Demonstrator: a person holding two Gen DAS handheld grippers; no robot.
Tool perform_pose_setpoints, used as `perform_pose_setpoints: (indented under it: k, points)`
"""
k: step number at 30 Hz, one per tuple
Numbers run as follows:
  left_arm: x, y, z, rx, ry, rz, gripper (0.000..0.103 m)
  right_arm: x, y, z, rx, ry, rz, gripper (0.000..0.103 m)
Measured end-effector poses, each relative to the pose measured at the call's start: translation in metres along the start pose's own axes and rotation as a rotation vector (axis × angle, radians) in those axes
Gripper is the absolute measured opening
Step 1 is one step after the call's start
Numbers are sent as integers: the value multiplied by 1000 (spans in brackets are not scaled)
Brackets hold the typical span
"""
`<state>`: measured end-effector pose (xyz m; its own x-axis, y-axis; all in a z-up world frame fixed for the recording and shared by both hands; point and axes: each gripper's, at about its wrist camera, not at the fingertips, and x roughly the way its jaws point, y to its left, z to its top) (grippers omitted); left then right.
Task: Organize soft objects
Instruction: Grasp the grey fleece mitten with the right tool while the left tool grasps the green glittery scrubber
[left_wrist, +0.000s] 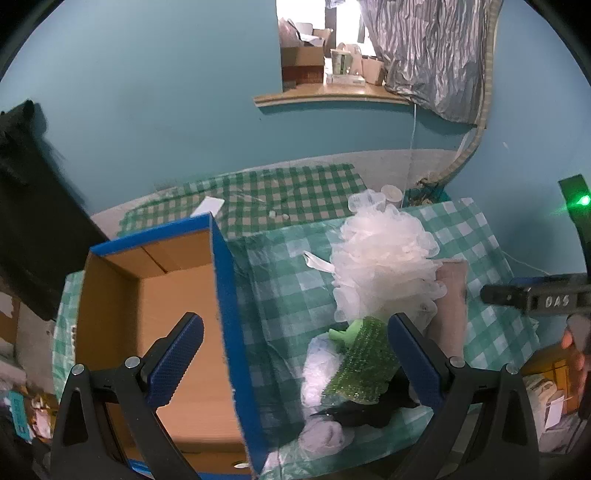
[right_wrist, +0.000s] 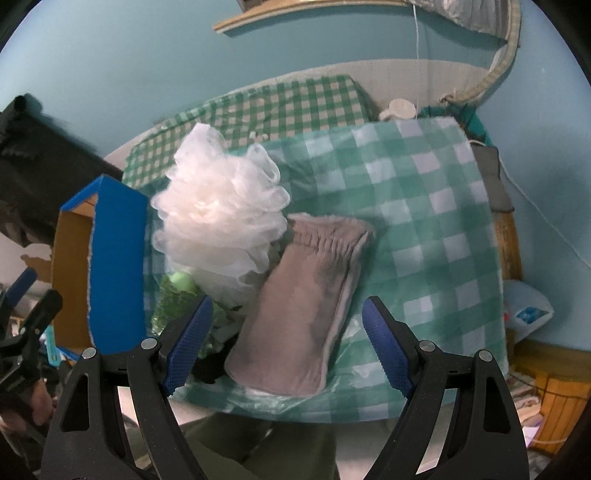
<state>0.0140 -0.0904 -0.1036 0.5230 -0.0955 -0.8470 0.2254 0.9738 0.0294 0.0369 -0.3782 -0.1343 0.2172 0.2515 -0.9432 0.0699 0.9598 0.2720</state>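
A white mesh bath puff (left_wrist: 384, 254) (right_wrist: 221, 206) lies on the green checked tablecloth (left_wrist: 288, 280) (right_wrist: 413, 206). In front of it lie a green glittery sponge (left_wrist: 364, 363) (right_wrist: 173, 299), a white cloth (left_wrist: 317, 365) and a black item (left_wrist: 362, 410). A beige mitten (right_wrist: 306, 302) (left_wrist: 448, 306) lies to the puff's right. An open blue cardboard box (left_wrist: 221, 295) (right_wrist: 118, 258) with a bare brown inside stands at the left. My left gripper (left_wrist: 295, 354) is open above the box's right wall and the sponge. My right gripper (right_wrist: 284, 339) is open above the mitten.
A second, darker green checked cloth (left_wrist: 266, 192) covers the surface behind. A white cup (left_wrist: 392, 194) (right_wrist: 400, 108) stands at the back by the teal wall. A dark screen (left_wrist: 33, 221) is at the left. Clutter and a yellow container (right_wrist: 557, 398) lie beyond the table's right edge.
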Motion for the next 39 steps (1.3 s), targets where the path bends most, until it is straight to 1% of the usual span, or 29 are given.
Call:
perform_pose_setpoints:
  k: [4,10,15,19,26,30,33,37,39]
  points:
    - [14,-4,-4,6,23,-9,101,16,2,-4,-12,20,-14,84]
    - [34,-15,-11,51,79,-20,101,40,8,-8,-31,59,-36,84]
    - [48,-23,-18,91,103,-23,101,56,11,-11,-37,86,-47,84]
    - [57,-24,-21,86,121,-37,101,65,11,-12,-37,103,-57,84]
    - [73,-22,-23,83,155,-34,101,82,12,-14,-43,135,-86,84]
    - [83,-26,-22,93,185,-65,101,95,15,-16,-43,146,-93,84]
    - [88,-30,-22,101,202,-70,101,102,13,-17,-37,154,-97,84]
    - [95,-33,-23,77,233,-92,101,110,12,-15,-40,154,-106,79]
    - [100,-35,-24,80,251,-95,101,111,11,-16,-51,147,-100,73]
